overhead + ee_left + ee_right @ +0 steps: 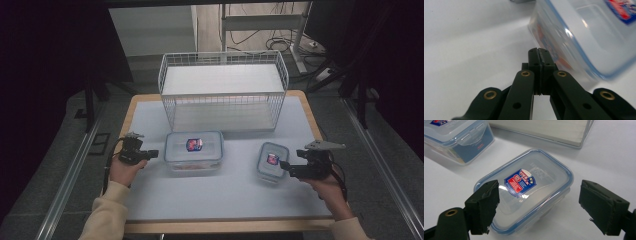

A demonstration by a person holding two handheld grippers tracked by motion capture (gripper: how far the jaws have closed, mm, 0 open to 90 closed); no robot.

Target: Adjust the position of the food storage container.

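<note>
A large clear lidded container (pixel 194 149) with a blue seal and a red-blue sticker sits mid-table. My left gripper (pixel 154 153) is shut and empty, its tips (pixel 538 53) close to the container's left wall (pixel 564 45); whether they touch it I cannot tell. A small clear container (pixel 272 160) of the same kind lies to the right. My right gripper (pixel 284 164) is open, its jaws standing either side of the small container (pixel 529 187) without pressing on it. The large container (pixel 456 137) also appears at the upper left of the right gripper view.
A white wire basket (pixel 223 90) with a white board shelf stands at the back of the pale tabletop (pixel 225 195). The table has a wooden rim. Metal rails run along the floor on both sides, and cables lie behind the table.
</note>
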